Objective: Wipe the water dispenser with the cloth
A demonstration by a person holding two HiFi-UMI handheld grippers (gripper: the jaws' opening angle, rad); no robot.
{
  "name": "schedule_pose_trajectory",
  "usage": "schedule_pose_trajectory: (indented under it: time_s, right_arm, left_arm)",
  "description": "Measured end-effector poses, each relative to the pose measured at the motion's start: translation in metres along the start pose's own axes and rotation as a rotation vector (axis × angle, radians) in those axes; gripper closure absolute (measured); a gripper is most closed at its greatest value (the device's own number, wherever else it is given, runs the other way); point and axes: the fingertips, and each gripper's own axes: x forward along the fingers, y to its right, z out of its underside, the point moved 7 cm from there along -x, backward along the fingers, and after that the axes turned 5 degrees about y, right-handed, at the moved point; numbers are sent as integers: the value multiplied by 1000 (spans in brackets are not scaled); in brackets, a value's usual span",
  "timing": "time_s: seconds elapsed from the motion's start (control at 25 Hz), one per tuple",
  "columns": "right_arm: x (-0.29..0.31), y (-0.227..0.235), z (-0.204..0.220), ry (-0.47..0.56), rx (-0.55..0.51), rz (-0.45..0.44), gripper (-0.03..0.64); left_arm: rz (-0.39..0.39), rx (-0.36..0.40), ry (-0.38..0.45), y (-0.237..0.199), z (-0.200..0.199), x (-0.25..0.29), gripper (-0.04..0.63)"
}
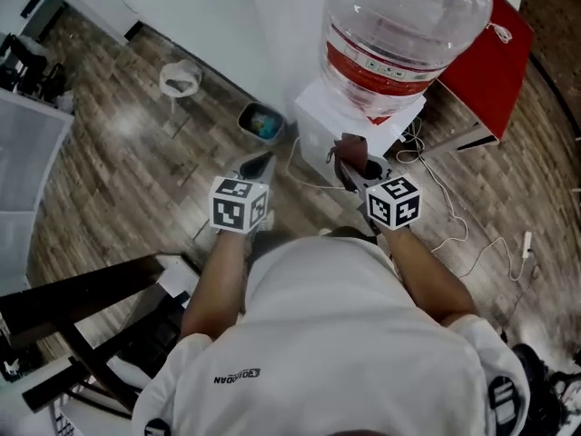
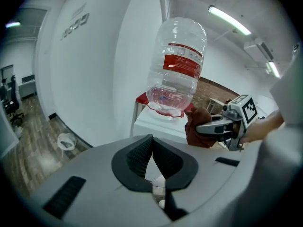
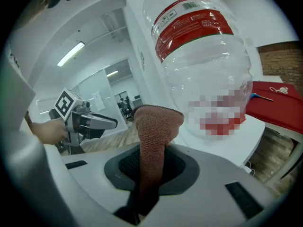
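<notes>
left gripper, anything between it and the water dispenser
Nothing: the left gripper view shows only open air between the left gripper and the water dispenser; the cloth sits further right.

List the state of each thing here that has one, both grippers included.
white box-shaped water dispenser: upright, bottle mounted on top.
clear plastic water bottle with red label: upended on the dispenser; water level unclear.
reddish-brown knitted cloth: clamped, sticking up out of the jaws, close to the bottle.
left gripper: shut, empty.
right gripper: shut on the cloth.
</notes>
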Motion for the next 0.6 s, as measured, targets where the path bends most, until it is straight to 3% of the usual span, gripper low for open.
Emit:
schedule_pose_trajectory:
  time_s: [0.12, 0.32, 0.6]
  right_arm:
    - [8, -13, 0, 36, 43, 110, 560]
    - [24, -49, -5, 75, 121, 216, 560]
    - [43, -62, -3, 104, 214, 348, 560]
  left_arm:
    - [109, 75, -42, -20, -7, 11, 606]
    - [229, 162, -82, -56, -20, 9, 606]
    - [335, 190, -121, -93, -17, 25, 606]
